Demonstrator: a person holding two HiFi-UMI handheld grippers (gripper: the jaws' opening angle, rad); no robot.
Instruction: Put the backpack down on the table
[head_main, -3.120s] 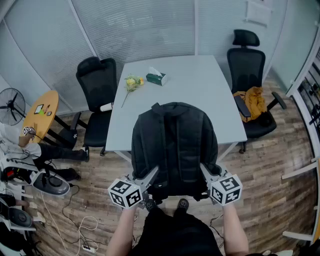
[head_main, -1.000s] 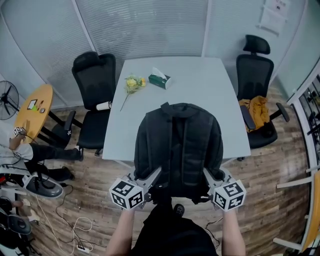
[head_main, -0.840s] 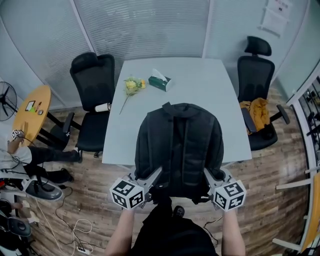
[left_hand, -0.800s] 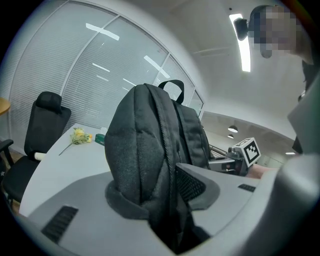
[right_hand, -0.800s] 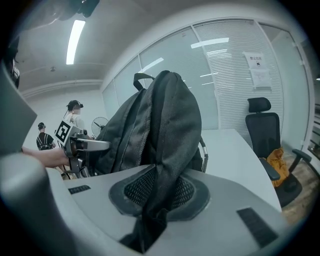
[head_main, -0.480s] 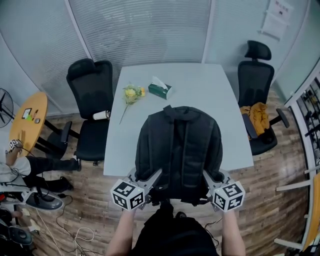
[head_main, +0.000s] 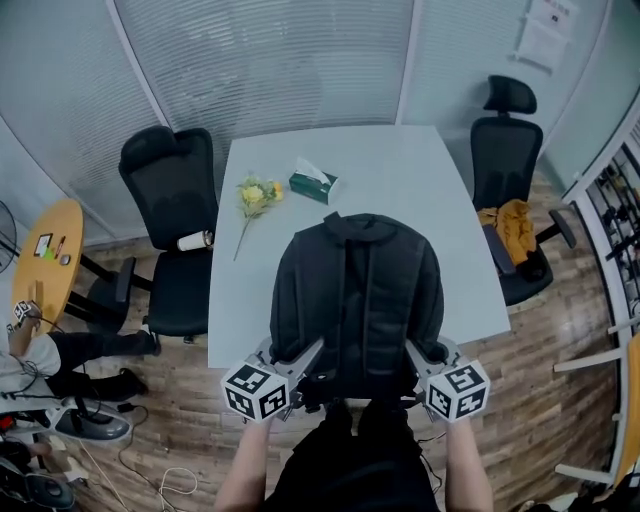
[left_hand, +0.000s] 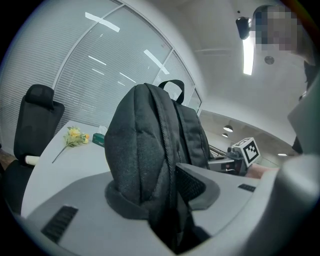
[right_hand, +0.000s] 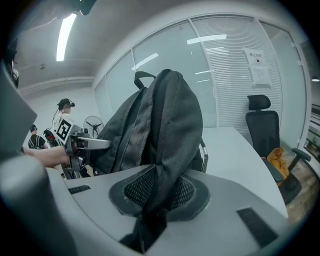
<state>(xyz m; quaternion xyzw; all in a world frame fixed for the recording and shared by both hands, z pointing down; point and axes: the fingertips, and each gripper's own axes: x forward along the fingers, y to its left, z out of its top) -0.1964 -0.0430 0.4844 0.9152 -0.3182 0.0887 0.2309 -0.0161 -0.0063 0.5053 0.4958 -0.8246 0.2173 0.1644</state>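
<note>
I have the backpack (head_main: 357, 300) upright in the middle of the head view, straps facing me and its top loop pointing away. As far as I can judge it is in the air over the near edge of the surface (head_main: 400, 180), not yet resting on it.

The left tool (head_main: 308, 350) is clamped on a fold of fabric at the lower left side of the backpack. The left gripper view shows the dark cloth squeezed between its jaws. The right tool (head_main: 412, 348) pinches the lower right side the same way, with fabric bunched between its pads. I think 2 low grips, 1 on each side, are what keep the backpack level and stop it from slumping or twisting.

The flower (head_main: 252, 197) and the tissue box (head_main: 312, 182) lie toward the upper left of the surface, well apart from the backpack. That leaves the bare near half as the obvious landing spot, and I would aim there.
</note>
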